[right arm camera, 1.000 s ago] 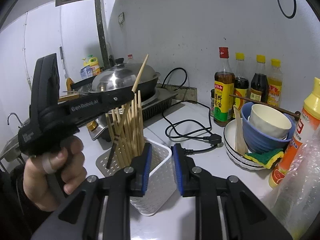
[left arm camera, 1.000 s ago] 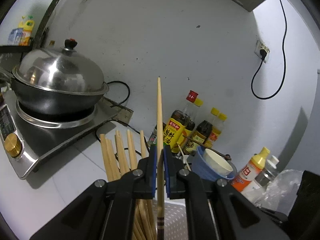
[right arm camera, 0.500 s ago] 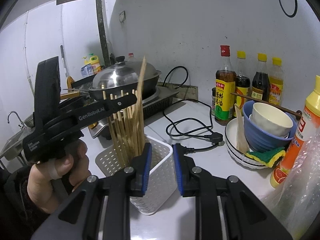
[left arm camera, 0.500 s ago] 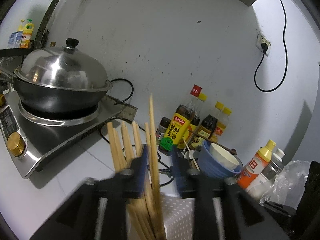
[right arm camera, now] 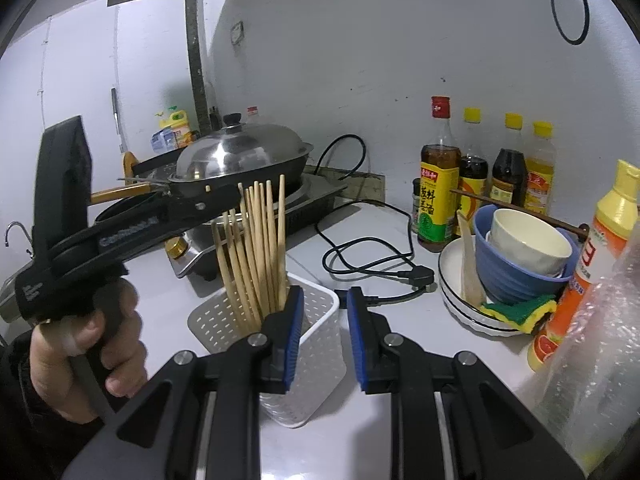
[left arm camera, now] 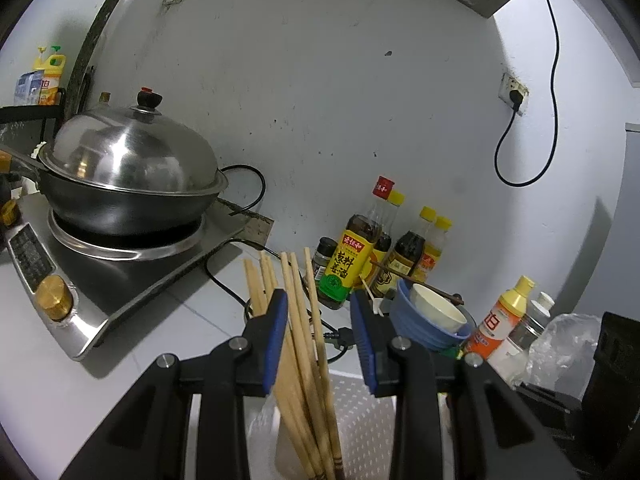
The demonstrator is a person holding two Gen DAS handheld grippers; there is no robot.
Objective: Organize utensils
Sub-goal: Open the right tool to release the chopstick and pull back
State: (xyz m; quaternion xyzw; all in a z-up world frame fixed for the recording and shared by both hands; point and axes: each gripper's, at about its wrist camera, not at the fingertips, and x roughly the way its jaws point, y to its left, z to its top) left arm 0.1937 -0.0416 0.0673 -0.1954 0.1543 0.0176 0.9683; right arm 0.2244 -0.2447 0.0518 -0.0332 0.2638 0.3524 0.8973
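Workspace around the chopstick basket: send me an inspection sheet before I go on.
Surface: white counter, bare in front.
Job's things: wooden chopsticks upright in white perforated basket.
Clutter: lidded wok on cooktop; sauce bottles; stacked bowls on plate with sponge; orange squeeze bottle.
Grippers: left gripper jaws open above the chopsticks; right gripper jaws open at the basket, holding nothing.
Cables: black cord and plug on counter; wall cord.
Surroundings: scuffed white wall.
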